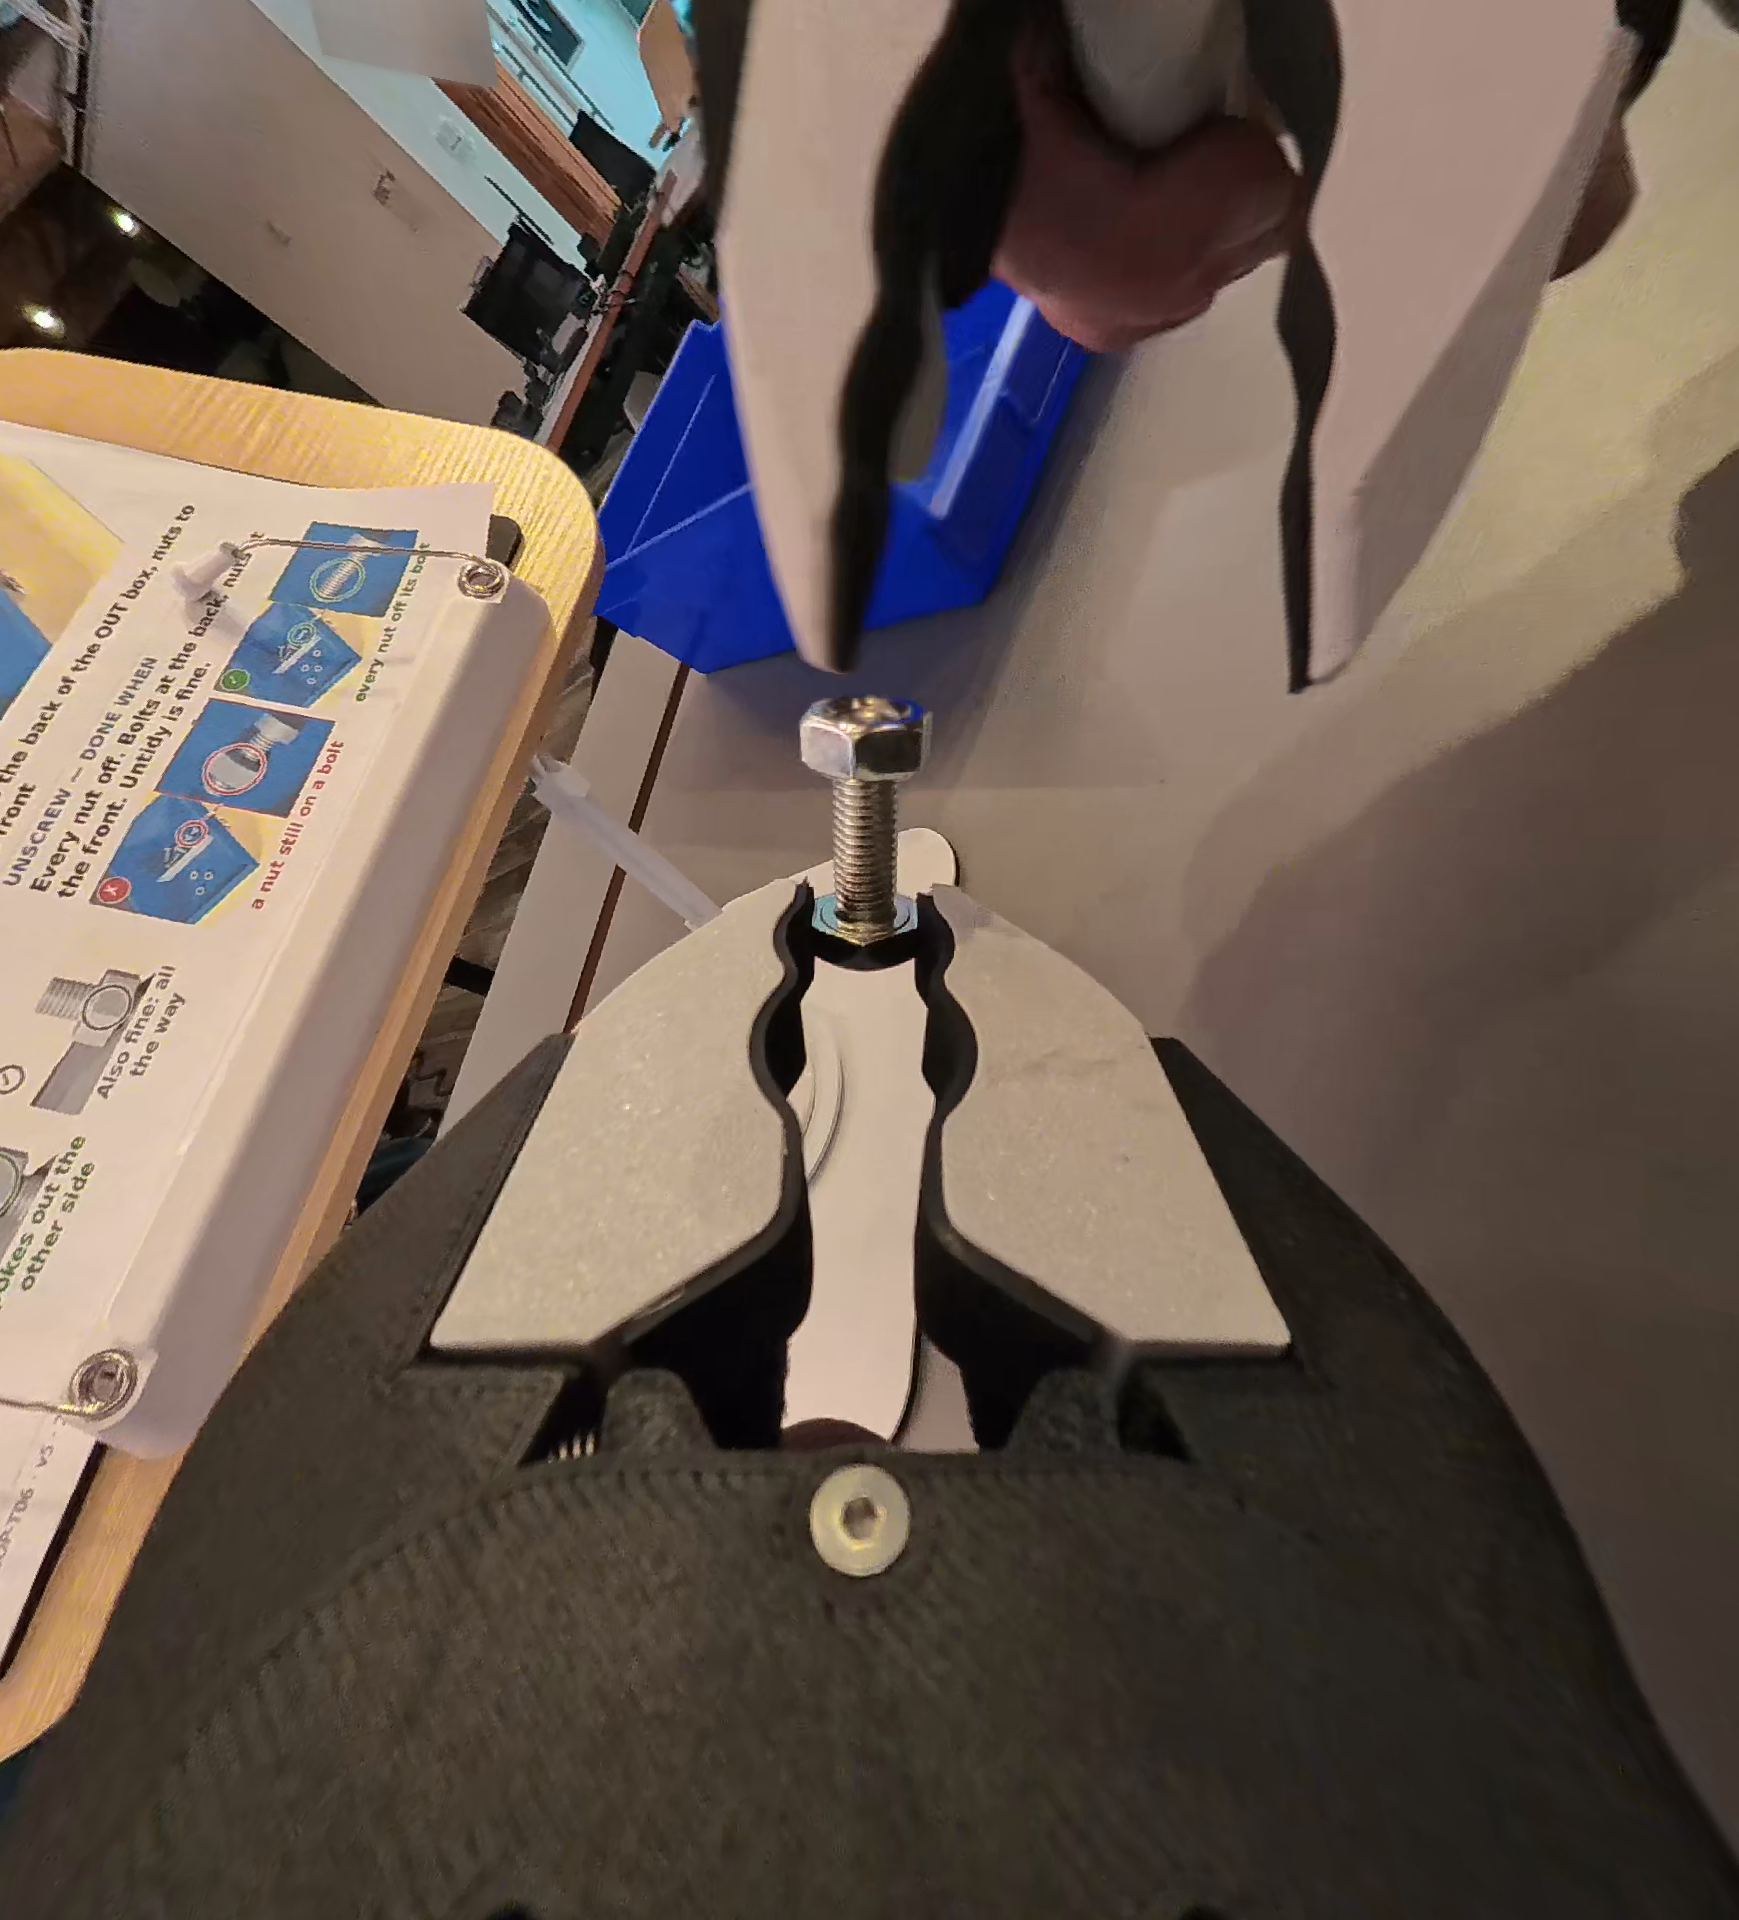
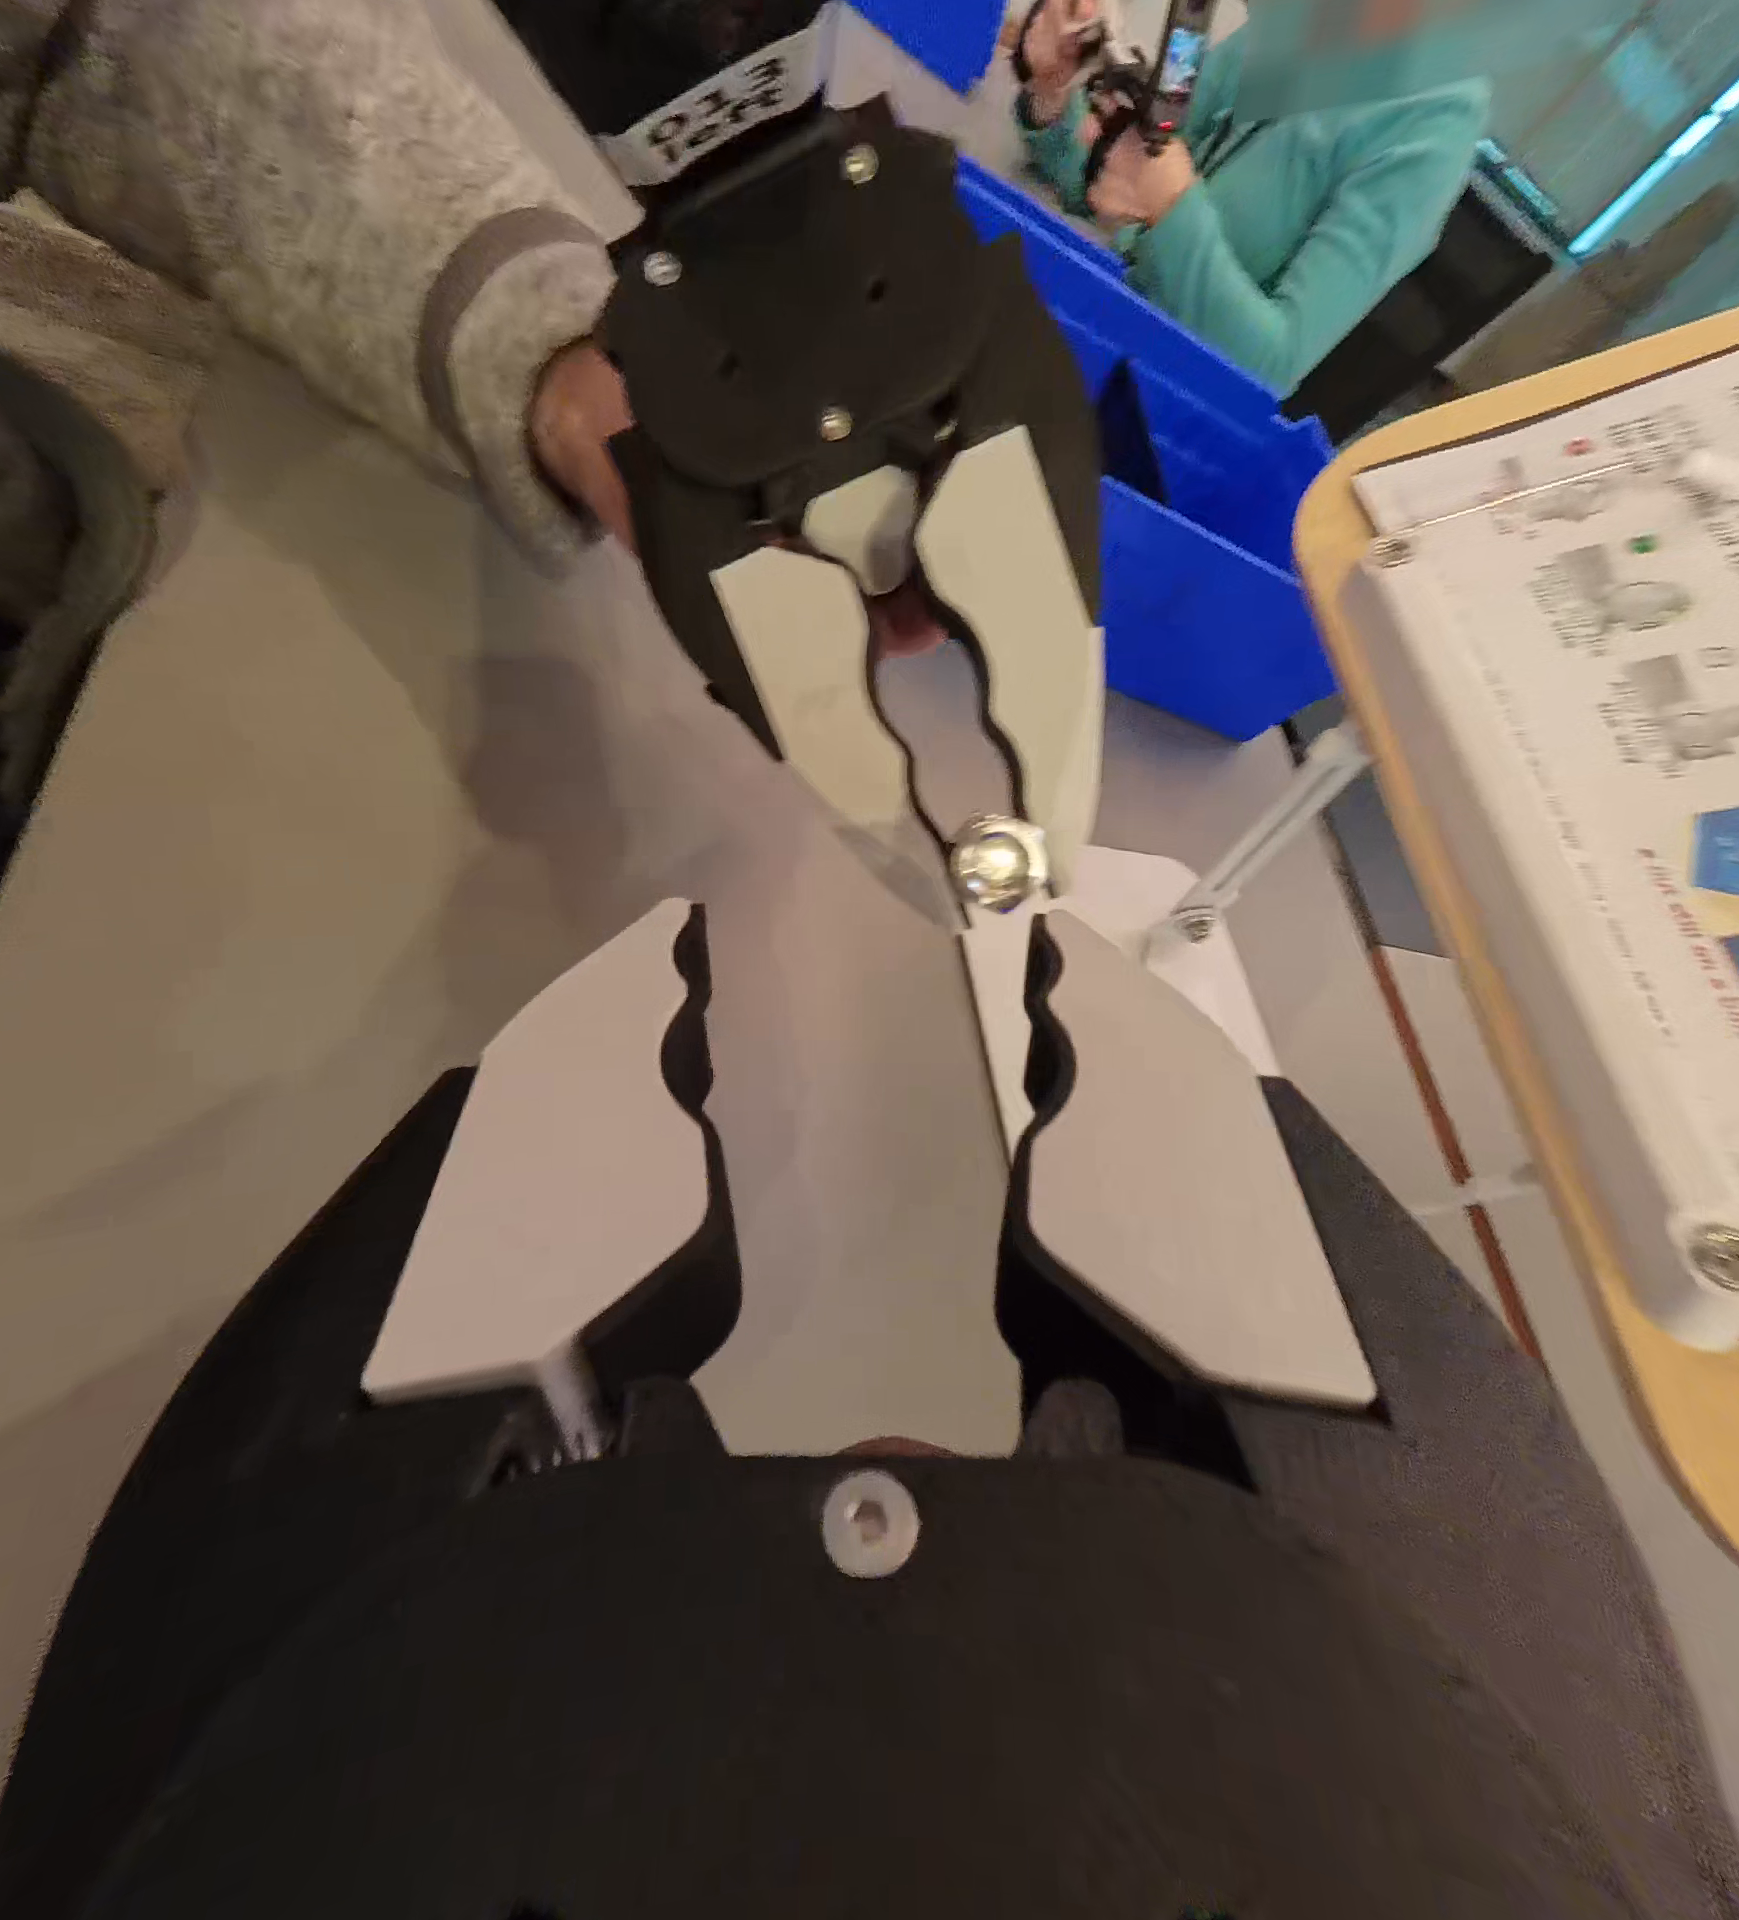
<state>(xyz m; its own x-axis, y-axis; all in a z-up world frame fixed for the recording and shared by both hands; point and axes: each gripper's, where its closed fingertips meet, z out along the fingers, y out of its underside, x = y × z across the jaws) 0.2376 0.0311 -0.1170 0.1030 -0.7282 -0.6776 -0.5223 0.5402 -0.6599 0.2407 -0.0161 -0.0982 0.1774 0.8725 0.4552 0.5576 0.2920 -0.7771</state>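
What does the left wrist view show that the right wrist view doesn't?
Left wrist view only: the bolt's threaded shank standing upright, a hex nut near its top, its lower end clamped between the left gripper's pads.

Right wrist view only: the bolt end-on, a grey sleeve behind the left gripper, and a person in teal in the background.

Both: the bolt, the open right gripper empty beside it, the blue bin, the instruction sheet and the grey table.
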